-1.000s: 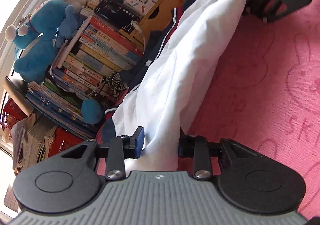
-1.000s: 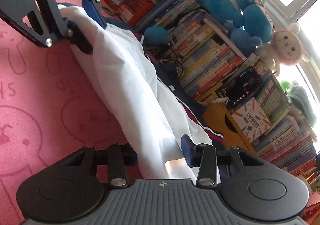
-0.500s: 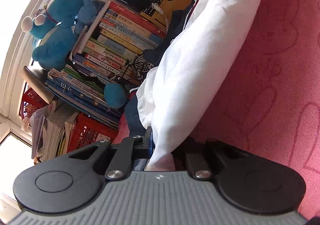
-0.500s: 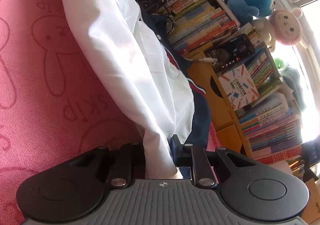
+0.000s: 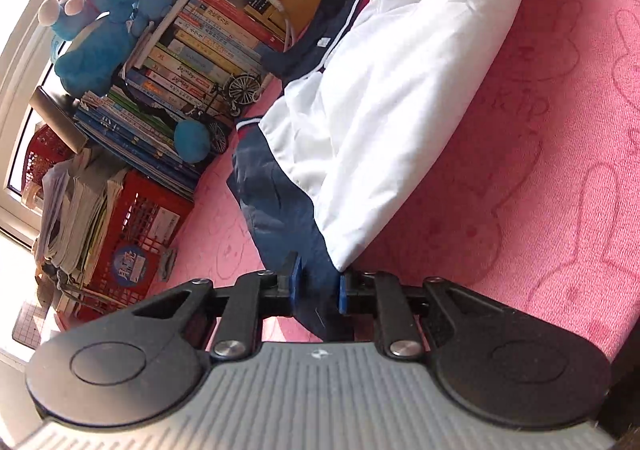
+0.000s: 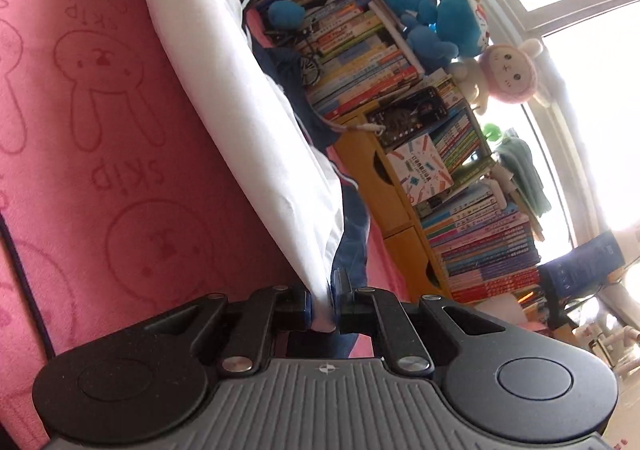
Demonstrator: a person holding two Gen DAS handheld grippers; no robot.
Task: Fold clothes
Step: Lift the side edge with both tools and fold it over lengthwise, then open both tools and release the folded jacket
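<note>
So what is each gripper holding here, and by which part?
Both hold the jacket. The left gripper has its navy fabric between its pads at the near corner; the right gripper pinches the white edge at its end.

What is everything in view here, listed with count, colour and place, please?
jacket: one, white and navy with red trim, on the blanket
blanket: one, pink with rabbit print, underneath
books: many, mixed colours, stacked beyond the jacket
plush toys: several, blue and pink, on the books
crate: one, red, beside the books
left gripper: black, jaws just reopening slightly, navy fabric between them
right gripper: black, jaws shut on jacket
</note>
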